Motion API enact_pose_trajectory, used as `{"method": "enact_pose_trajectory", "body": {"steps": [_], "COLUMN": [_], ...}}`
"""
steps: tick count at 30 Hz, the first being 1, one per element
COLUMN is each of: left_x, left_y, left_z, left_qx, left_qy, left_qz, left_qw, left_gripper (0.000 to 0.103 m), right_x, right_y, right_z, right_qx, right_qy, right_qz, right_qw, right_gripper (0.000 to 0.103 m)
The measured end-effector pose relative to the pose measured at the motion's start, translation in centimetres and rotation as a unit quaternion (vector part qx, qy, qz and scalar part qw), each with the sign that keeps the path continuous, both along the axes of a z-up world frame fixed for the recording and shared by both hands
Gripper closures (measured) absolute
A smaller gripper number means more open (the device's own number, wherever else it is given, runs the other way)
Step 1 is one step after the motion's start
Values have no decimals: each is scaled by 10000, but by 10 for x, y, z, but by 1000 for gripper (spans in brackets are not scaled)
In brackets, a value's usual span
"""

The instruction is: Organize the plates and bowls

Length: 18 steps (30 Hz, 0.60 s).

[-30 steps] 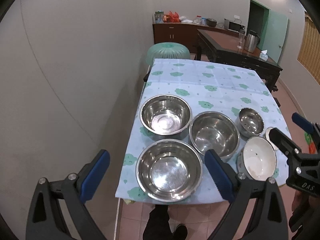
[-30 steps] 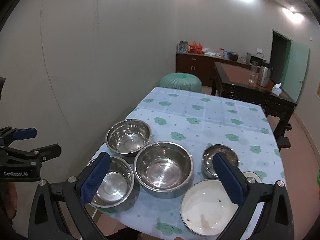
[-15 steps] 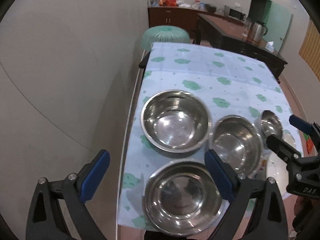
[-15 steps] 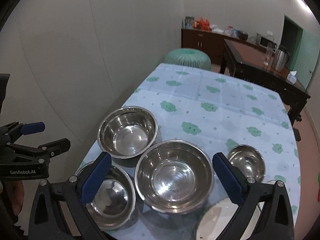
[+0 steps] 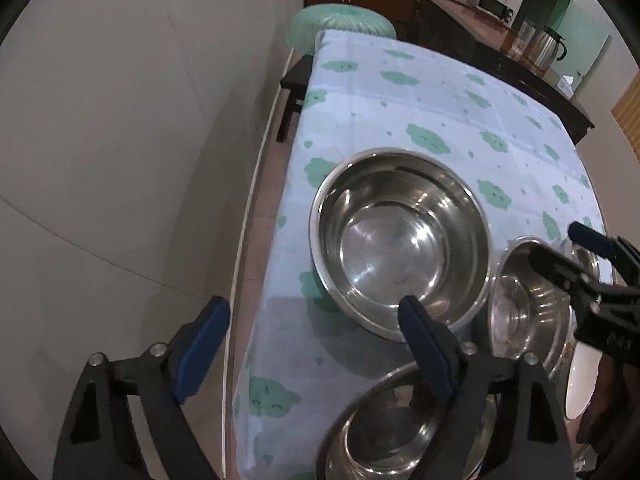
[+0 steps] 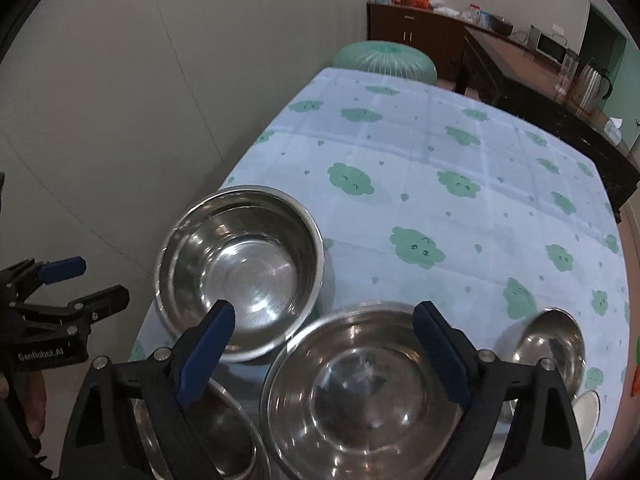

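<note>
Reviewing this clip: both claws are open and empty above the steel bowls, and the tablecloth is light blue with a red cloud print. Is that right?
Not quite. The tablecloth is light blue, but its cloud print is green, not red, as the right wrist view shows clearly. The rest holds: the left claw and the right claw are open and empty above the steel bowls, their jaws having just been closing a little.

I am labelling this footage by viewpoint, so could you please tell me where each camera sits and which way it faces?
Left wrist: on the left tongs, tilted steeply down over the table's left edge at the far steel bowl; its blue-padded fingers show, open, just been closing, nothing between; right tongs at right.
Right wrist: on the right tongs, looking down at the middle steel bowl; own fingers open, likewise closing; left tongs at left.
Shared: that far bowl, the cloud-print tablecloth, the green stool.
</note>
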State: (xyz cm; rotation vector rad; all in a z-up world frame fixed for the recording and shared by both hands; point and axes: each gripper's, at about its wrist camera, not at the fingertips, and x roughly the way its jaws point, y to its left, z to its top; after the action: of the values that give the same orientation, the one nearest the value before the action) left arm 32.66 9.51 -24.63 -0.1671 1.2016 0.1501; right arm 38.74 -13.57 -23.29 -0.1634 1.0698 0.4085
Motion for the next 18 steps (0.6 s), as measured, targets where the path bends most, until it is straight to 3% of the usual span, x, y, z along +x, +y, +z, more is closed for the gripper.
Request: {"method": "enact_pose_trajectory", "body": {"steps": [5,11,13,18], "left_x": [15,29,33,41], "left_y": [9,16,16,18], "left_z": [-16,-27,-30,-36], "left_qx": [-16,-51,-42,-67], "left_qy": [187,318,320,408], "left_qz": [1,15,-11,-42], "left_qw": [9998,9995,9995,9991], "left_gripper": [37,44,46,57], "right_x": [25,45,51,62], "right_y": [10,23,26,33], "right_z": [-20,-36,-42,-53], "right_qx": [-48,-116,-94,-142], "right_qy": [274,458,544,676], "right_qz": [22,90,120,155], "right_qw": [9996,9988,9984,9975], "right_gripper": [30,32,39,43]}}
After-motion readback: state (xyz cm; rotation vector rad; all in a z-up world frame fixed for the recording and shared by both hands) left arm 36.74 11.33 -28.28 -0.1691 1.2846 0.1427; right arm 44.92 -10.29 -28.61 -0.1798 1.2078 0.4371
